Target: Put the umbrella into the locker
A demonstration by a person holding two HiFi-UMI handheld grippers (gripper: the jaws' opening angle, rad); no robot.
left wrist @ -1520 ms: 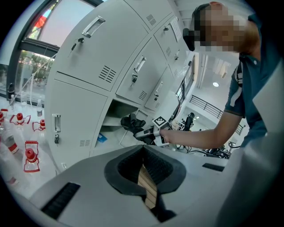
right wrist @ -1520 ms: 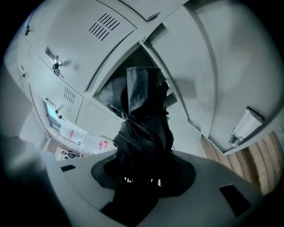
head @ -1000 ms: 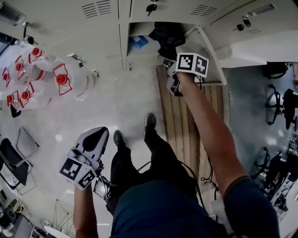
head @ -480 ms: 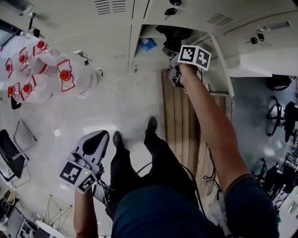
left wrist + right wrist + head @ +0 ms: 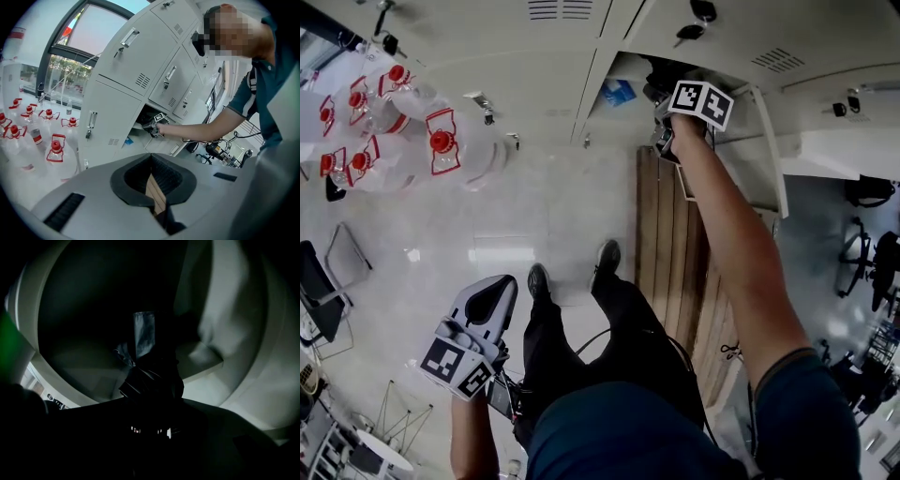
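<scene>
The placing step is judged to be in hand. In the head view the right gripper [image 5: 664, 101] is seen stretched out on a straight arm into the mouth of the open locker [image 5: 609, 67], whose door [image 5: 766, 155] stands swung aside to the right. In the right gripper view the folded black umbrella [image 5: 151, 379] is seen between the fingers, which appear closed on its near end. Its body points ahead into the dark compartment, with pale inner walls on both sides. Whether the umbrella rests on the locker's bottom cannot be told in that darkness. A blue item [image 5: 619, 91] is seen lying further left in the same compartment.

The left gripper [image 5: 151, 161] is held low beside the body, well apart from the locker. Its fingers are brought together at the tips, and nothing is carried between them.

For the next move, the umbrella would have to be lowered until it is borne by the locker's bottom. Only then should the fingers be opened and the gripper drawn back clear of the door.
</scene>
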